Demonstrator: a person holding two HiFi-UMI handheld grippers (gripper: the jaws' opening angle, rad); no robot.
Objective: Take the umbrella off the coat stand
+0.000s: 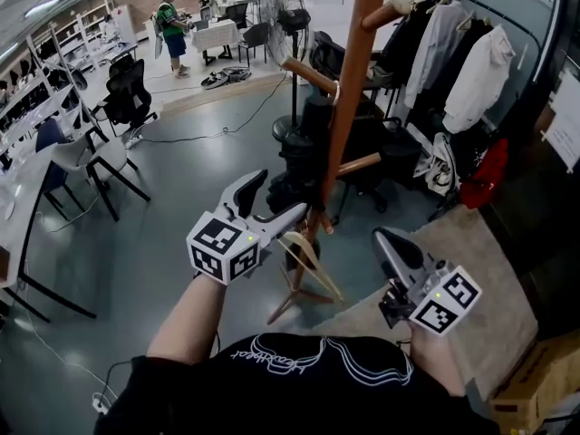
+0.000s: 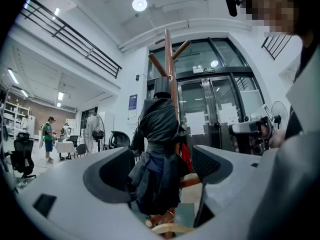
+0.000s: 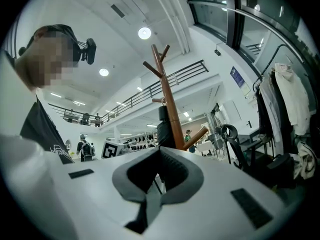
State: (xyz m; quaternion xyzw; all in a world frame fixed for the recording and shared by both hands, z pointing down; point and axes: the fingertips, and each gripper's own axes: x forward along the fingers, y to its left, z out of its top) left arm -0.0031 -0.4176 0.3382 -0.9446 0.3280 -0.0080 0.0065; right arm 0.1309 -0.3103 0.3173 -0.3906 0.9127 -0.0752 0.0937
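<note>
A brown wooden coat stand (image 1: 349, 89) rises just ahead of me. On its far side hangs the folded black umbrella (image 1: 304, 166). My left gripper (image 1: 272, 199) is level before the stand with its jaws wide open. In the left gripper view the umbrella (image 2: 157, 154) shows between the jaws but farther off, untouched, against the stand (image 2: 170, 59). My right gripper (image 1: 387, 240) is right of the pole, its jaws together and empty. In the right gripper view (image 3: 159, 151) the umbrella (image 3: 164, 126) is half hidden behind the stand (image 3: 169, 104).
A pale wooden hanger (image 1: 308, 250) dangles low on the stand. A clothes rail with coats (image 1: 462, 53) fills the right, a floor fan (image 1: 285, 7) stands behind. Office chairs (image 1: 127, 93) and tables are left, a beige mat (image 1: 480, 270) and a cardboard box (image 1: 544, 379) right.
</note>
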